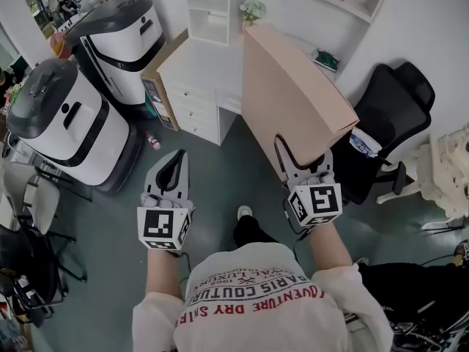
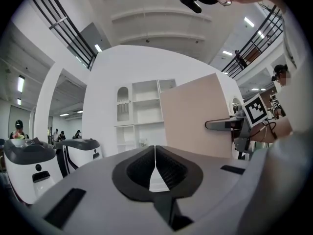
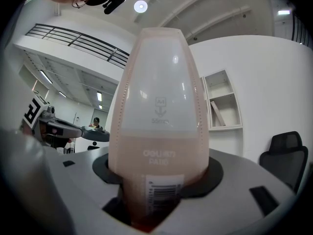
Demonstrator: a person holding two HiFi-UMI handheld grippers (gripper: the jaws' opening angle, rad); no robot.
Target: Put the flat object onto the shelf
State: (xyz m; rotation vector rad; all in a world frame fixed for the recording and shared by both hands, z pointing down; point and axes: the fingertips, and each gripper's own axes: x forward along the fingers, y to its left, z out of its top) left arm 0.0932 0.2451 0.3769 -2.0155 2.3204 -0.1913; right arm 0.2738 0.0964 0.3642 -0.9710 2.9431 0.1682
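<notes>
**Desk:** Head view, what is the picture?

**Photographer:** A person's right gripper is clamped on the lower edge of the pink flat folder, held upright in the air before the white shelf. The left gripper hangs apart at the left with nothing in it. Two white machines crowd the left and an office chair sits close on the right. The open lane looks to run straight ahead over the low cabinet.

**Desk:** Left gripper view?

**Photographer:** Its jaws are pressed together, empty. The folder's broad face stands to the right, clear of the shelf bays behind it.

**Desk:** Right gripper view?

**Photographer:** The folder's spine fills the gap between the pads, so the grip appears firm and low. The shelf lies off to the right.

**Desk:** What does the step ask for?

**Photographer:** Probably a carry forward with the folder turned edge-first, its tall top corner watched against the shelf's uprights. The free gripper could steady the far edge, since a low hold may let the folder tip.
</notes>
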